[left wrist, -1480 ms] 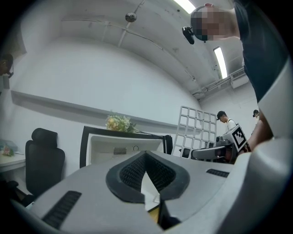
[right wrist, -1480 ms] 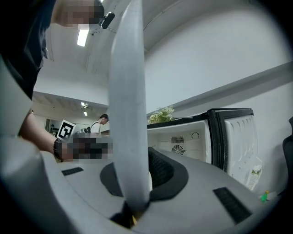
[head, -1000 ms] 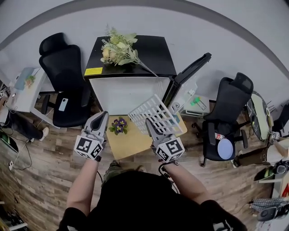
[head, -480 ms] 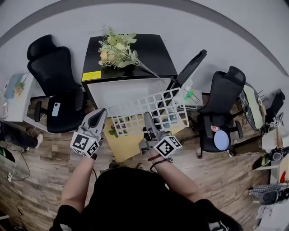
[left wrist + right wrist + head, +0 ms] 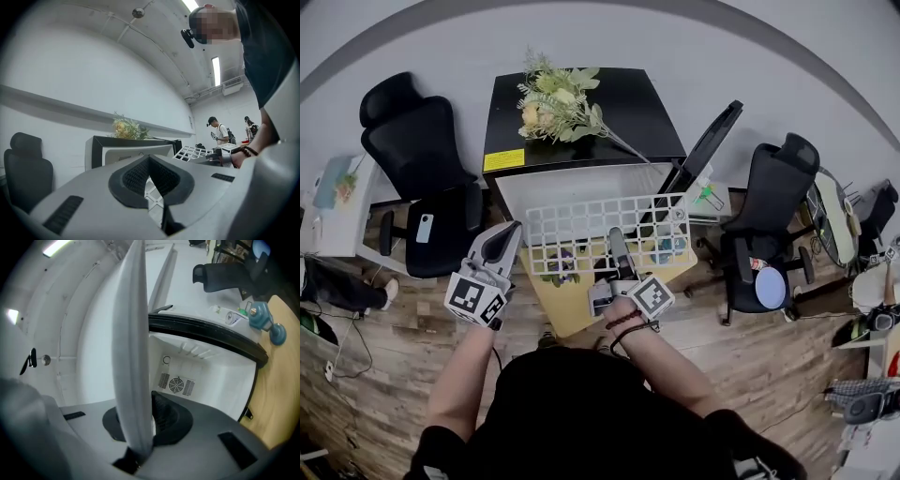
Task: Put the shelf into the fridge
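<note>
The white lattice shelf is held over the far part of the small wooden bench, spread roughly level, in front of the open fridge. Its far edge lies at the mouth of the white compartment; whether that edge has passed the lip cannot be told. The shelf is pinched at its near edge by the right gripper. In the right gripper view the shelf is seen edge-on as a tall white band clamped between the two dark pads of that gripper. Beyond it the fridge interior is seen, with a round fan grille on the back wall. The fridge door is swung open to the right, and a spray of pale flowers lies on the black top. The left gripper is held just beside the left edge of the shelf. In the left gripper view its jaws are pressed together at the tips with nothing between them (a bit of white lattice shows through the gap behind the tips). A small plant with purple flowers is seen through the lattice near the left edge of the bench, and a blue object stands towards the right edge.
</note>
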The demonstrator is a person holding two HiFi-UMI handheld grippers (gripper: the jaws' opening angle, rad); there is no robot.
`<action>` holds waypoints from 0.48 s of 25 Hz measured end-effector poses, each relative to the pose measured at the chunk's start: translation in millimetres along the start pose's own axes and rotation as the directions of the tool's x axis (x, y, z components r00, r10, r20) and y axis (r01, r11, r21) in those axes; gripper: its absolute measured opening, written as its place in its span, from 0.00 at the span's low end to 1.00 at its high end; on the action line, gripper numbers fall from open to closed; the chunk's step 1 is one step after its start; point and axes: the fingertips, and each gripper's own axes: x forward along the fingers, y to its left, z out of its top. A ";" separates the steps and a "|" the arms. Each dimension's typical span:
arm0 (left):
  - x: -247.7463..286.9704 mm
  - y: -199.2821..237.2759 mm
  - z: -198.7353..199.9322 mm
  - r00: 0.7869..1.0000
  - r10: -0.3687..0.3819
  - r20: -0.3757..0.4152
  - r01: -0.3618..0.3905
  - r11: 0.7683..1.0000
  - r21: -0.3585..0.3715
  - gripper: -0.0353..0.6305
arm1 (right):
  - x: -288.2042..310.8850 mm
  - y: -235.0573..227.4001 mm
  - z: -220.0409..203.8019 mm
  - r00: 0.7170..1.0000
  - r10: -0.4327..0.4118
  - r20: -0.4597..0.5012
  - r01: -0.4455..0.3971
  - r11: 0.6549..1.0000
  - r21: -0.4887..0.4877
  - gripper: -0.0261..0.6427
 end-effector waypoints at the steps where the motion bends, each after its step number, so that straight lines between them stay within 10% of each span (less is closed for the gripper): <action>1: -0.1 1.6 -0.6 1.000 0.000 -0.002 0.000 1.000 -0.001 0.08 | 1.7 -3.5 -1.6 1.000 -0.011 0.005 0.011 1.000 0.029 0.11; 12: -4.8 12.0 -6.1 1.000 0.021 -0.015 -0.022 1.000 -0.014 0.08 | 20.0 -31.5 -19.1 0.998 -0.055 0.010 0.052 0.972 0.227 0.11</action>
